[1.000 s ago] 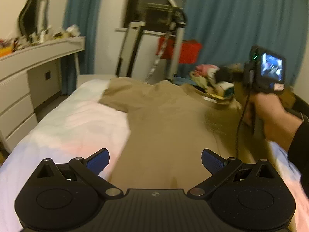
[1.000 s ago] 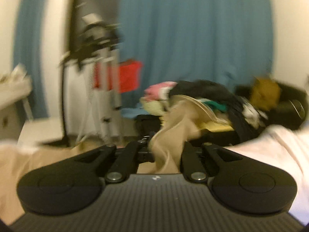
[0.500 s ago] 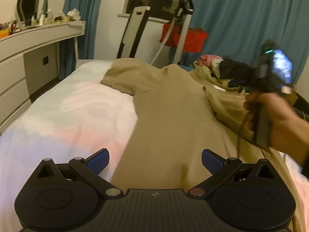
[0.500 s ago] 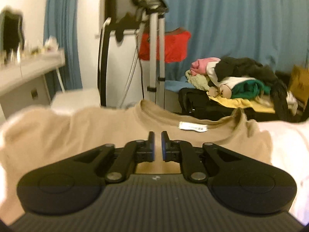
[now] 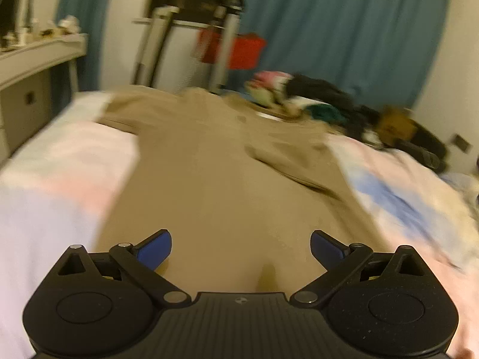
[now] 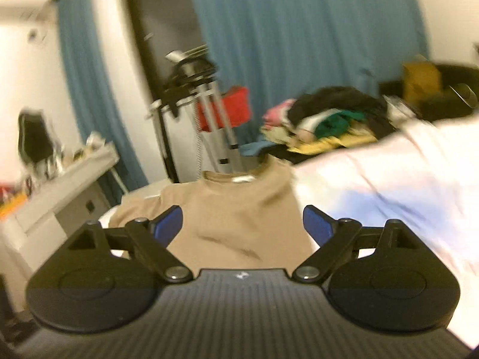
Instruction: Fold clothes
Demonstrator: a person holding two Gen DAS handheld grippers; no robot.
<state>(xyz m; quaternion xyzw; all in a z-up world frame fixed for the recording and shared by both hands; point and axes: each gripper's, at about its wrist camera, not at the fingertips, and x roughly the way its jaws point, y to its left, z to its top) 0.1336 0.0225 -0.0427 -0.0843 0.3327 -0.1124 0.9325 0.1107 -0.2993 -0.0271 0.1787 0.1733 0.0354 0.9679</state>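
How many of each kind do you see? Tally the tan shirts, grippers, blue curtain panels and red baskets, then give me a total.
Tan shirt: 1
Grippers: 2, the left gripper and the right gripper, both open
Blue curtain panels: 2, the left panel and the right panel
Red basket: 1
Total: 6

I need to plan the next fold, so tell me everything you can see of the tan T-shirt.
The tan T-shirt is a soft, plain knit spread lengthwise on the pale bedsheet, collar at the far end with a white label inside. The right sleeve looks folded in over the body; the left one lies out on the sheet. Both the left gripper and the right gripper are open, neither gripping it.
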